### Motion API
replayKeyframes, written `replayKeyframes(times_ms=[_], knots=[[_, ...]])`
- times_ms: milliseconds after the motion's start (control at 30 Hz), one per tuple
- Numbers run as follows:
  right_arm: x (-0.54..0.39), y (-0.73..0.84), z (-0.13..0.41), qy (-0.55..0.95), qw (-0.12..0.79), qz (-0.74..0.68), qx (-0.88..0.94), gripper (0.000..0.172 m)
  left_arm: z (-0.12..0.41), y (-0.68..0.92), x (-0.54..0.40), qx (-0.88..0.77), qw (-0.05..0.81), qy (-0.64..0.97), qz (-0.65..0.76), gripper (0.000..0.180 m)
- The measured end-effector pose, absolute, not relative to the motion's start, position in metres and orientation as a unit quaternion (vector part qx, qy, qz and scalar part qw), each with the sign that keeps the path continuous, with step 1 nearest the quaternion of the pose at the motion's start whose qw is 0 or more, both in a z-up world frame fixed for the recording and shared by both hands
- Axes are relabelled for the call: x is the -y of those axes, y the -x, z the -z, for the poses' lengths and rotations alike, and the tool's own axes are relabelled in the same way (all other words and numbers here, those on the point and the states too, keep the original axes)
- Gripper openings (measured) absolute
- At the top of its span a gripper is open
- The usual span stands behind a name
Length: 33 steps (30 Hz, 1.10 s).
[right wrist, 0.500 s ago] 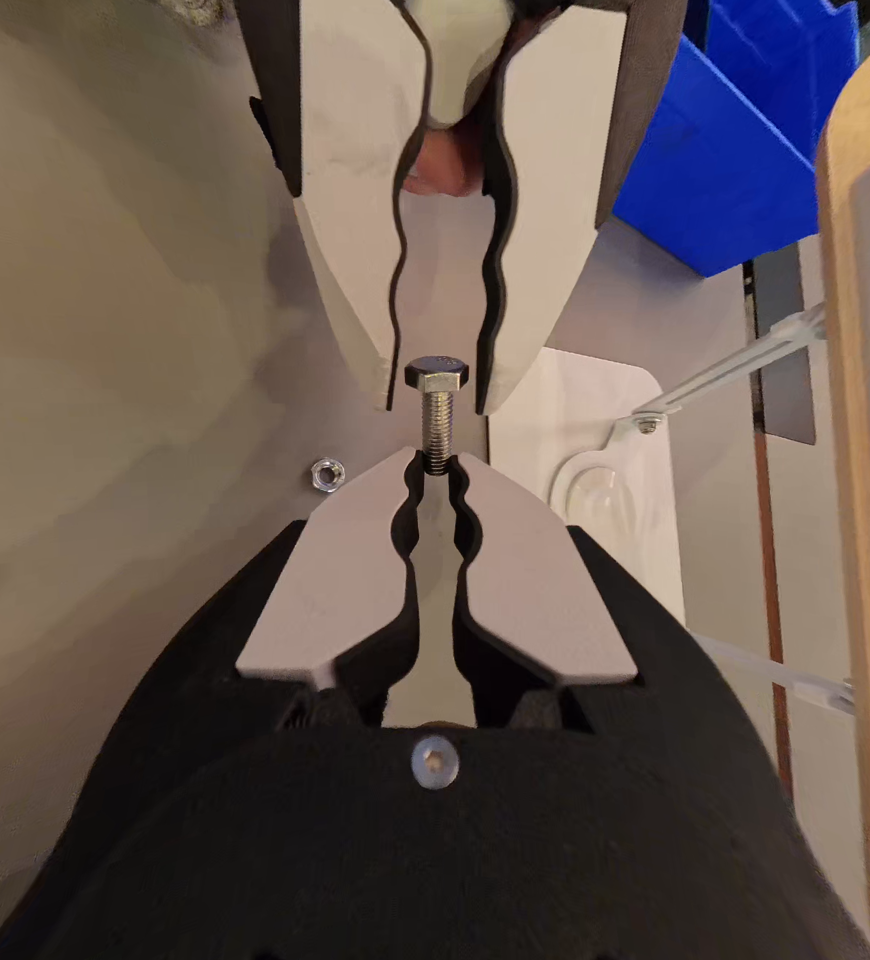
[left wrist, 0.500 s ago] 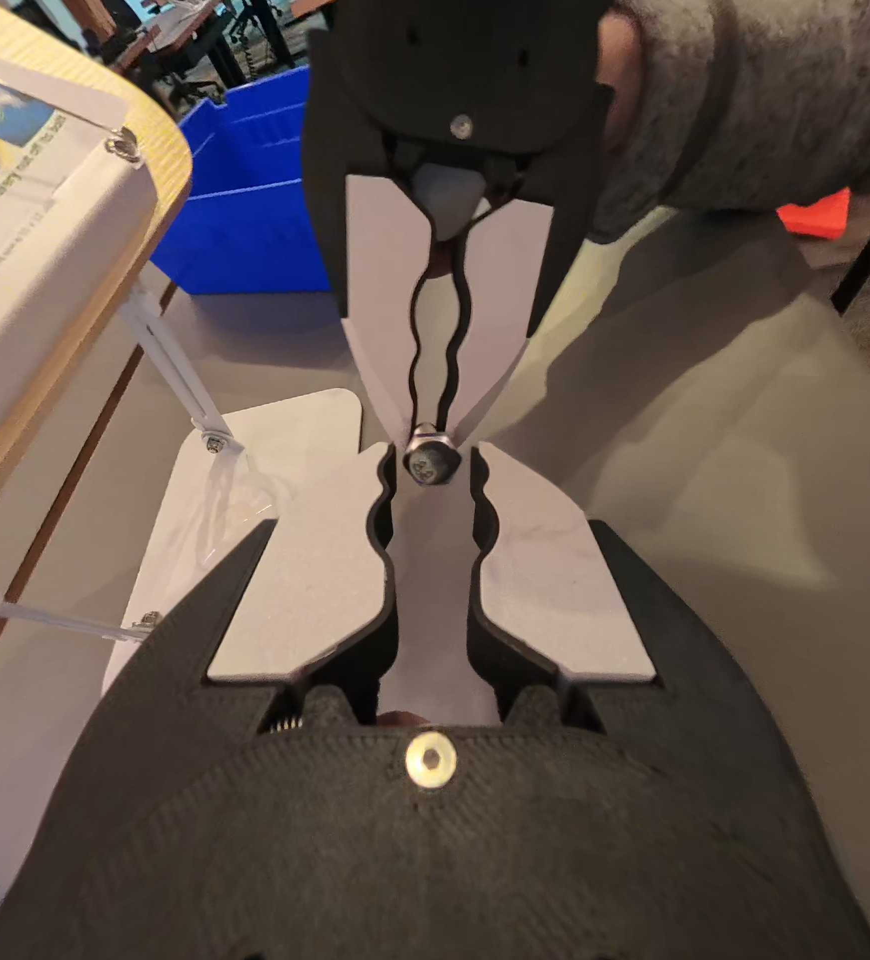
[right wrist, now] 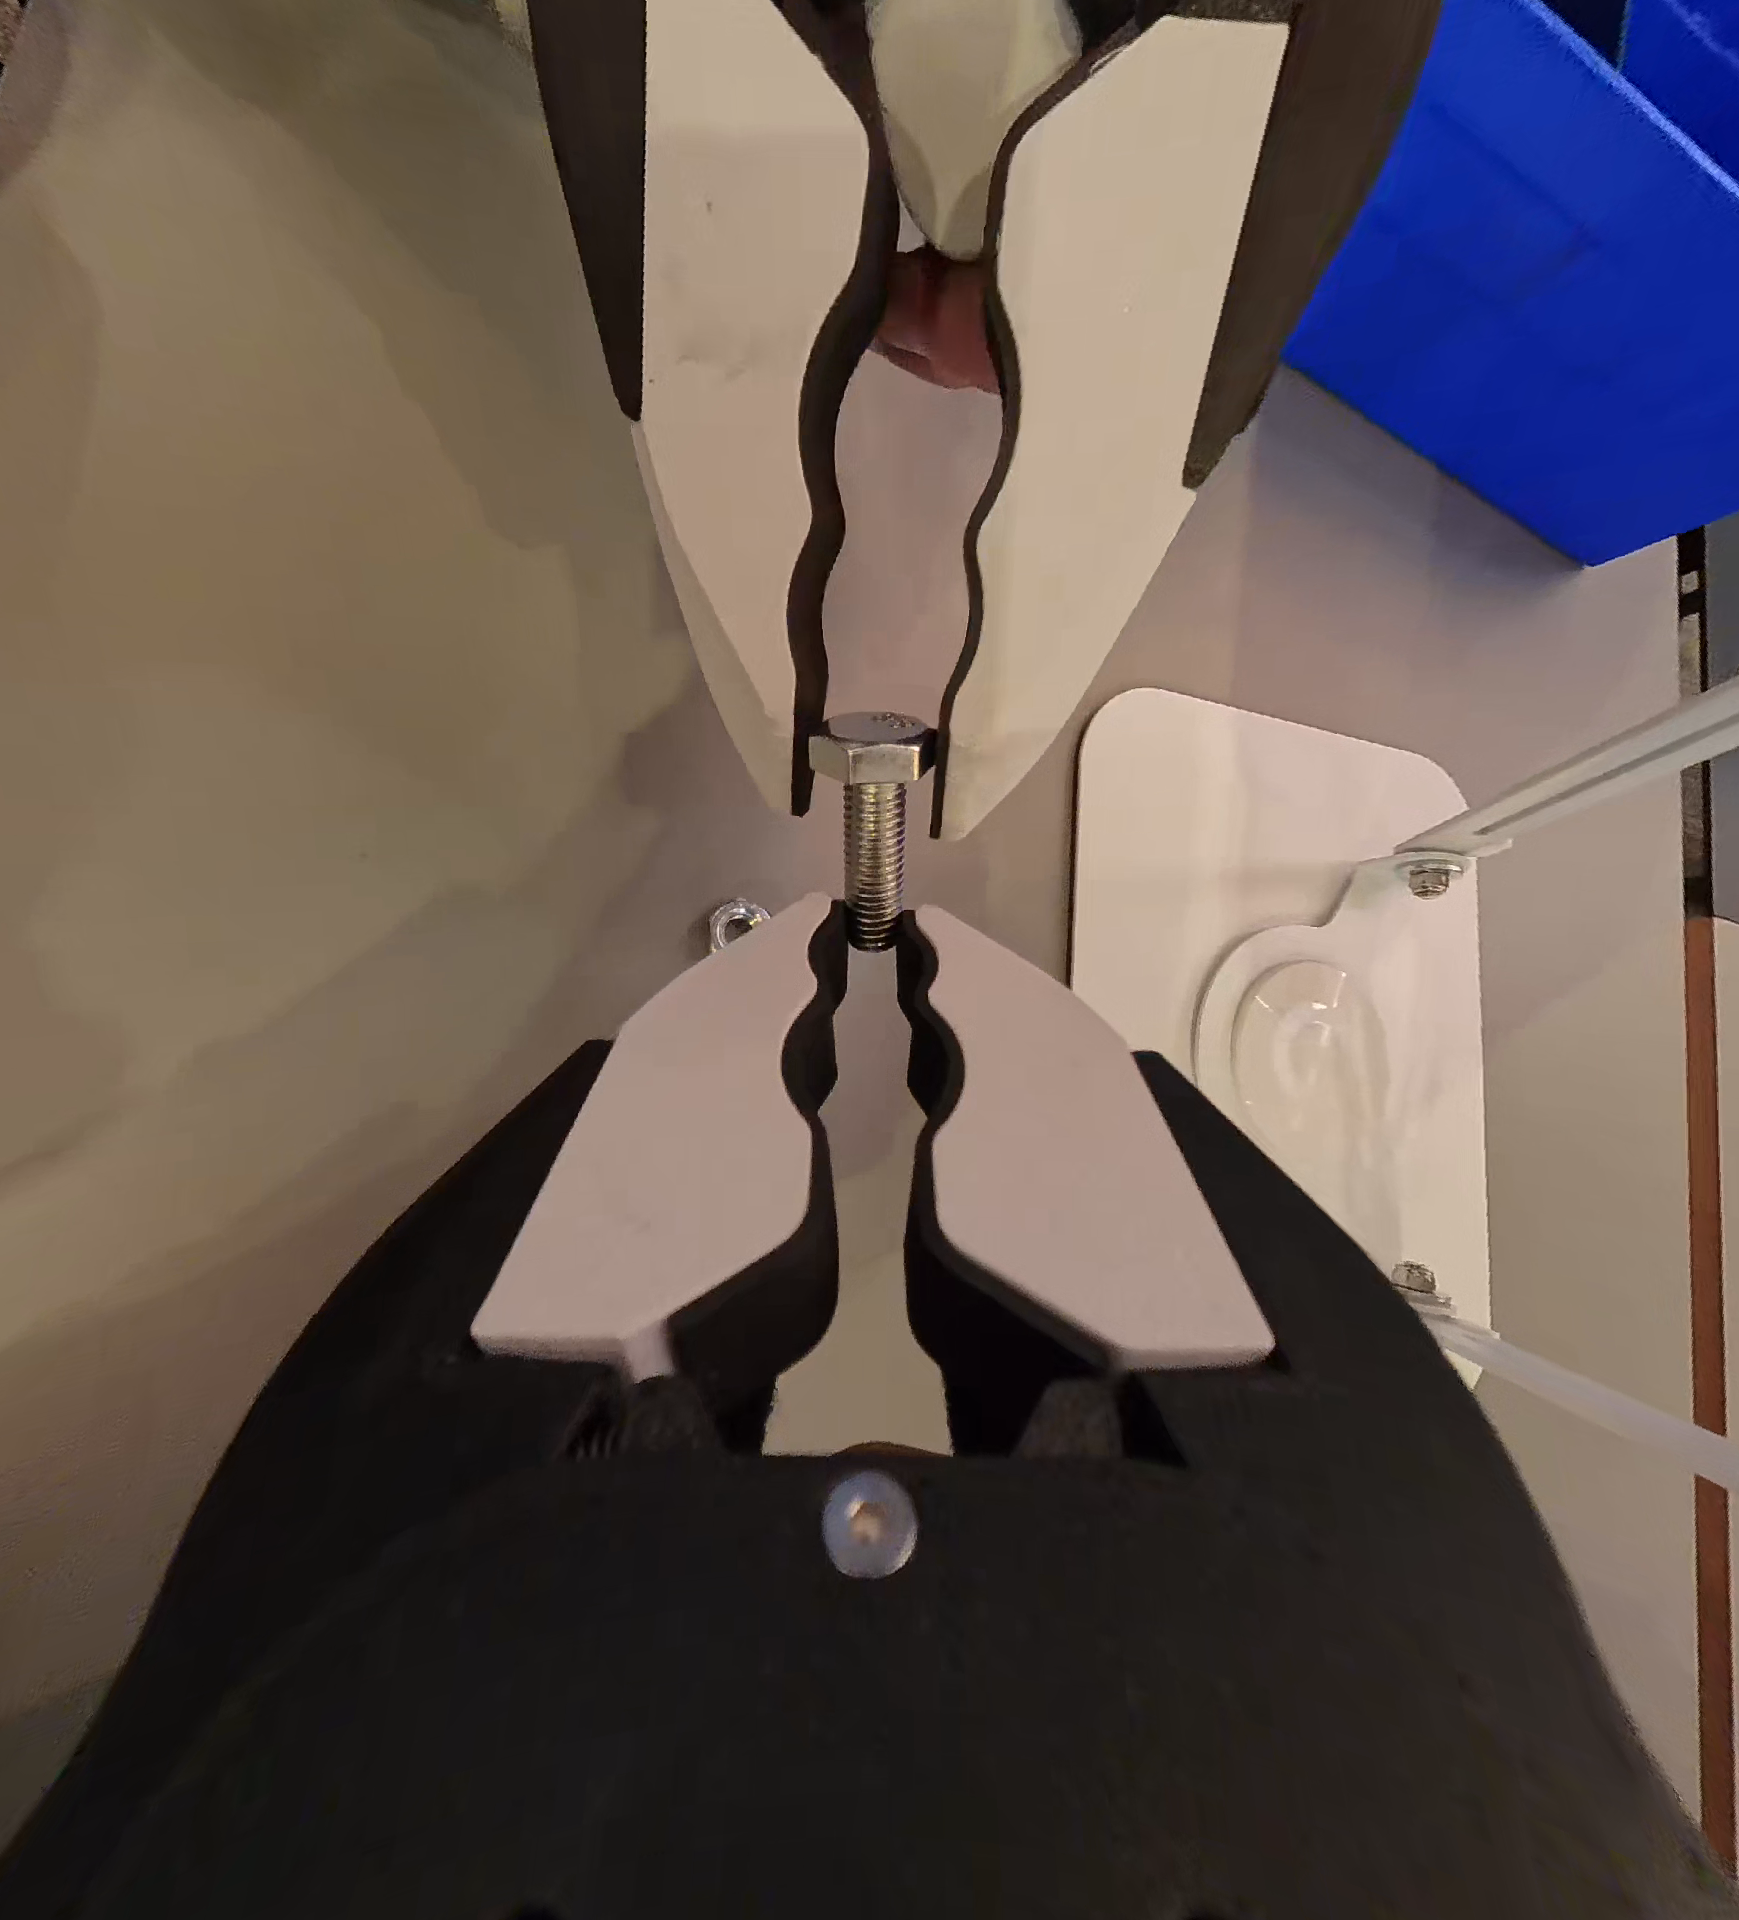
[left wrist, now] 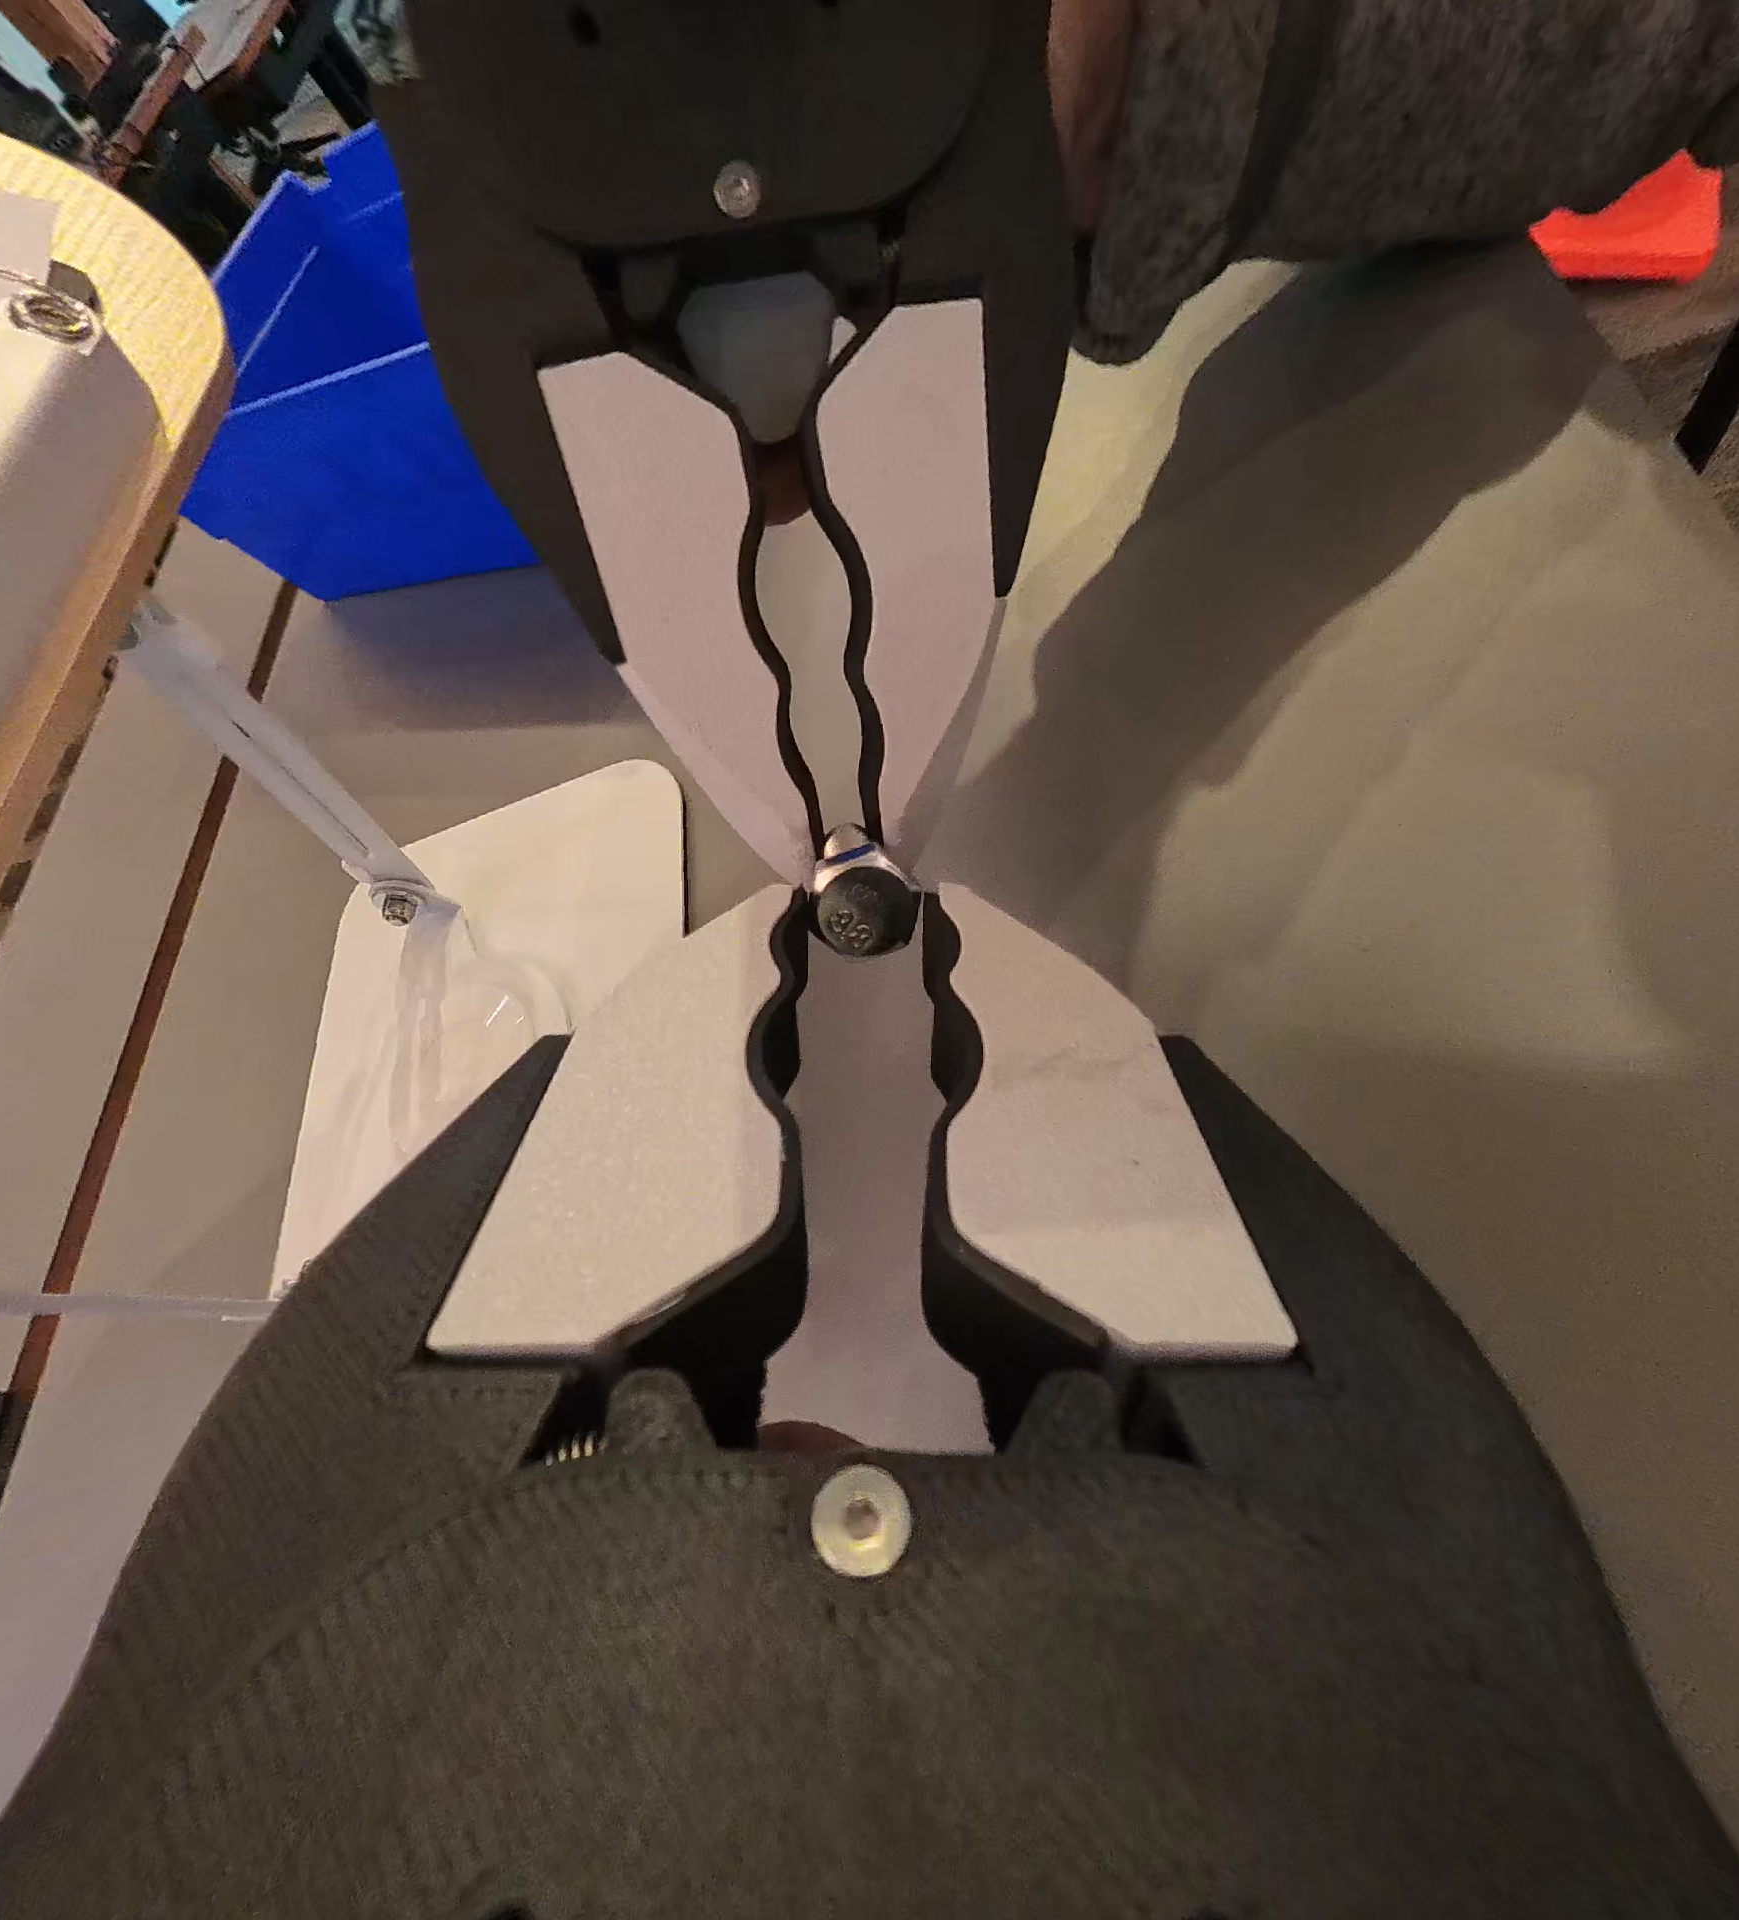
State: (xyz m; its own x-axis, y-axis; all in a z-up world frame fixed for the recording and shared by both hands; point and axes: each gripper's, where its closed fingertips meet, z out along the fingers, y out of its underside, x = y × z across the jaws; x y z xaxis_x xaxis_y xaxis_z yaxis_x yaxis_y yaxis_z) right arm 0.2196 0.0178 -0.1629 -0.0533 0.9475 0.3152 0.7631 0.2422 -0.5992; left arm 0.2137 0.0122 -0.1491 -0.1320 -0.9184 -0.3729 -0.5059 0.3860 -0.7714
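the two grippers meet tip to tip over a grey table (right wrist: 221,727), each pointing straight at the other. the right gripper (right wrist: 873,930) is clenched on the threaded end of a silver hex bolt (right wrist: 873,831), its pads pressing the shank. the left gripper (left wrist: 863,914) closes on the bolt's hex head, its fingertips (right wrist: 958,790) touching the flats on both sides. a small nut (right wrist: 737,920) lies on the table just beside the right gripper's tip. a blue bin (right wrist: 1571,291) stands farther off.

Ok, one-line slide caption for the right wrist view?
Right tool pinches a steel bolt's threaded end; left tool clamps its hex head.
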Motion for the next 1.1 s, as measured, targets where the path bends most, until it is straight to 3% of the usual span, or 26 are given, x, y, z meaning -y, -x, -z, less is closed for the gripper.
replayKeyframes(times_ms=[367,1100], knots=[[-0.012,-0.222,0.170,0.603,0.290,-0.141,0.730,0.009,0.160,-0.214,-0.010,-0.745,0.429,0.477,0.182,0.018],[-0.011,-0.225,0.174,0.608,0.271,-0.151,0.731,0.009,0.157,-0.218,-0.005,-0.734,0.435,0.475,0.213,0.018]])
